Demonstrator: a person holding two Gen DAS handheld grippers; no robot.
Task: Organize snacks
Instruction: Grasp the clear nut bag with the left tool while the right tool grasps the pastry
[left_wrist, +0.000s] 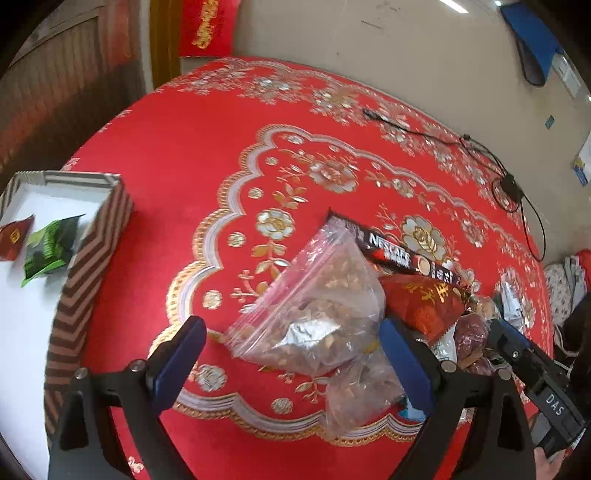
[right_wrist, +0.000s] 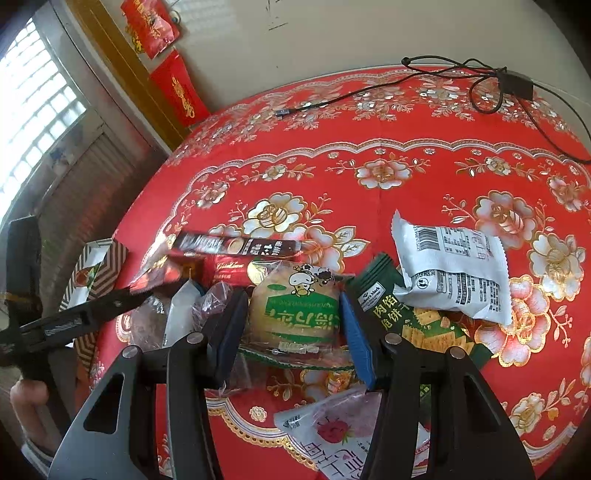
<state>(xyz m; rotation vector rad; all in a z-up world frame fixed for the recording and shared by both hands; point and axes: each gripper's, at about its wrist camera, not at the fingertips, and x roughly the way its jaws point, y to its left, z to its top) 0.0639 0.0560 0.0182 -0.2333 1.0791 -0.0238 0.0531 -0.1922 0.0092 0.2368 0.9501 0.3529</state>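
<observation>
We saw left gripper (left_wrist: 291, 354) jaws wide apart around clear nut bag (left_wrist: 314, 306). Right gripper (right_wrist: 291, 325) pads framed cake packet (right_wrist: 295, 314); contact unclear.

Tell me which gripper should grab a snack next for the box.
Right. The right gripper already has its fingers either side of the cow-print pastry pack. The left gripper is wide open over the clear bag.
</observation>
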